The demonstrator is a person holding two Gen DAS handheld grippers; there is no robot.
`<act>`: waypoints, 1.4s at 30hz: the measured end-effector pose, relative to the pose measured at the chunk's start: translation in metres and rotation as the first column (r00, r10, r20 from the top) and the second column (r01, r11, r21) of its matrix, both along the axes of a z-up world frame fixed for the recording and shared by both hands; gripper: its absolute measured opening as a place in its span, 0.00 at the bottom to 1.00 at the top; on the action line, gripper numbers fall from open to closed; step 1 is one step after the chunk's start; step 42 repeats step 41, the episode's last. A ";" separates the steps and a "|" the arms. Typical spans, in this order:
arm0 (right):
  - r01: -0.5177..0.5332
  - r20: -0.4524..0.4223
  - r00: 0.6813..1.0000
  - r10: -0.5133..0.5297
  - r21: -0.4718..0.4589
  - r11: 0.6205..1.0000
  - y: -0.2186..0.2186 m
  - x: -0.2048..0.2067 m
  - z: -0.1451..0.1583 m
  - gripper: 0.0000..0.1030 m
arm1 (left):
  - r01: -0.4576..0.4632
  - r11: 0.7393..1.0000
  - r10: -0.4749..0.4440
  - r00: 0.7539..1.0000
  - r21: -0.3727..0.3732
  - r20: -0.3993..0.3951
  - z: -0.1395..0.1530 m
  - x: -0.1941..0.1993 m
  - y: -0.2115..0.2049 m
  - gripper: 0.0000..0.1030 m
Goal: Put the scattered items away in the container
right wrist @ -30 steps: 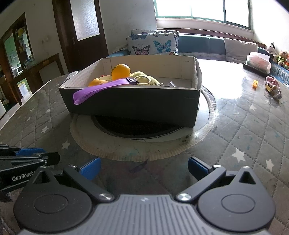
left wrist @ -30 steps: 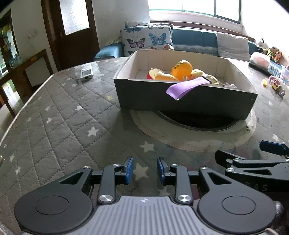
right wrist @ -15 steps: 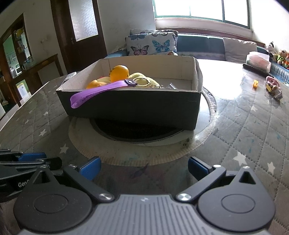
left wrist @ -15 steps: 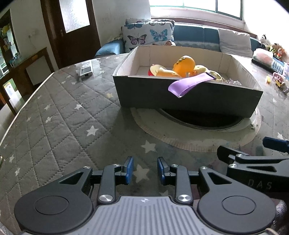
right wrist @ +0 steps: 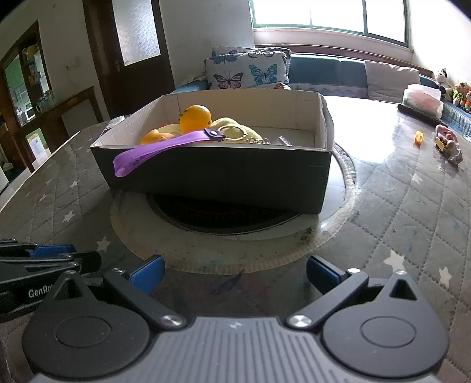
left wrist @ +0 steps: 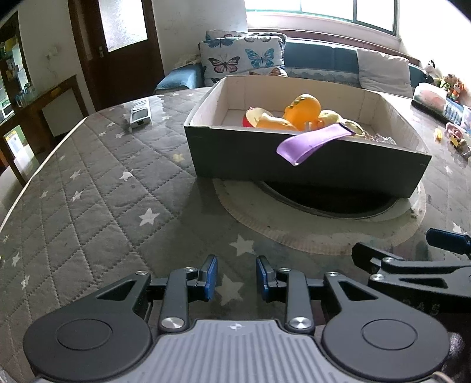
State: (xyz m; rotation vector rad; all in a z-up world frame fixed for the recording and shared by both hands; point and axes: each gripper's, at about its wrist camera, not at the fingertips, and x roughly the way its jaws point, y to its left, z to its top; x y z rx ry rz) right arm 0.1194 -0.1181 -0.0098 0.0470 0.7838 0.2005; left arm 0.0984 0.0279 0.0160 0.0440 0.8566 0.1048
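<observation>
The box [left wrist: 294, 159] sits a touch lower at twelve o'clock. My left claw [left wrist: 237, 278], marked "GenRo", gapes narrowly, empty; my right claw [right wrist: 234, 272] wide, empty. The strap [right wrist: 164, 147] overhangs its rim.

Daylight enters through the rear window [right wrist: 329, 17], which is overexposed to white. Strong glare lies on the glossy bench [right wrist: 379, 135] in the right wrist view; the cardboard box [left wrist: 294, 165] casts a soft shadow toward the cameras. Both views are sharp, with fisheye curvature and dark vignetted corners.
</observation>
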 end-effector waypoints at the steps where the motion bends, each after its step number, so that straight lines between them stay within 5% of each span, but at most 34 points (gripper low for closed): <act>1: 0.000 -0.001 1.000 0.000 0.000 1.000 0.000 0.000 0.000 1.00 | -0.001 1.000 0.001 1.000 0.000 0.001 0.000 0.000 0.000 0.30; 42: 0.001 -0.007 1.000 -0.001 -0.010 1.000 0.008 0.015 -0.003 1.00 | 0.007 1.000 -0.008 1.000 0.017 0.017 0.004 0.017 -0.002 0.30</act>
